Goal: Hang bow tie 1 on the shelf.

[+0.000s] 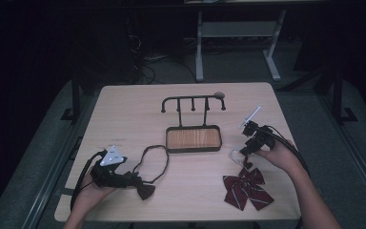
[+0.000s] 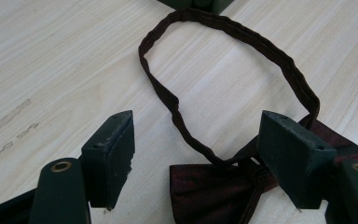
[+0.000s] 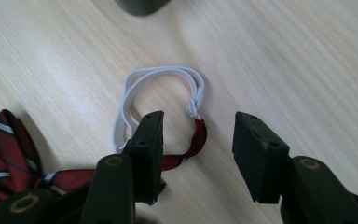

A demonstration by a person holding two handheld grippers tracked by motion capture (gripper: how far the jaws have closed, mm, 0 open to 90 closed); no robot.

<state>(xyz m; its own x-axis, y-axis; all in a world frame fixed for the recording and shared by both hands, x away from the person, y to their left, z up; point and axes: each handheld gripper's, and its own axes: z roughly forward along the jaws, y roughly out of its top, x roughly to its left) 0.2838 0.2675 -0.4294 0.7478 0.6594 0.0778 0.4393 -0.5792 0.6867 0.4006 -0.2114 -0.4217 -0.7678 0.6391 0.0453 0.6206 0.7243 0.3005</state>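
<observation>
Tabletop (image 1: pixel 124 109): carrying both bow ties, rack (image 1: pixel 193 101) bare.
Left hand-held gripper (image 2: pixel 198 154): I'm hovering, jaws wide, over dark bow tie (image 2: pixel 214 186).
Right hand-held gripper (image 3: pixel 198 140): I'm straddling, ungripped, striped bow tie (image 1: pixel 246 187)'s white strap (image 3: pixel 135 88).
Progress: hanging not begun.

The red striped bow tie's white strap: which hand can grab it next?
Probably the right. The right gripper has open jaws right over the white strap of the red striped bow tie. The left gripper is over the dark bow tie.
</observation>
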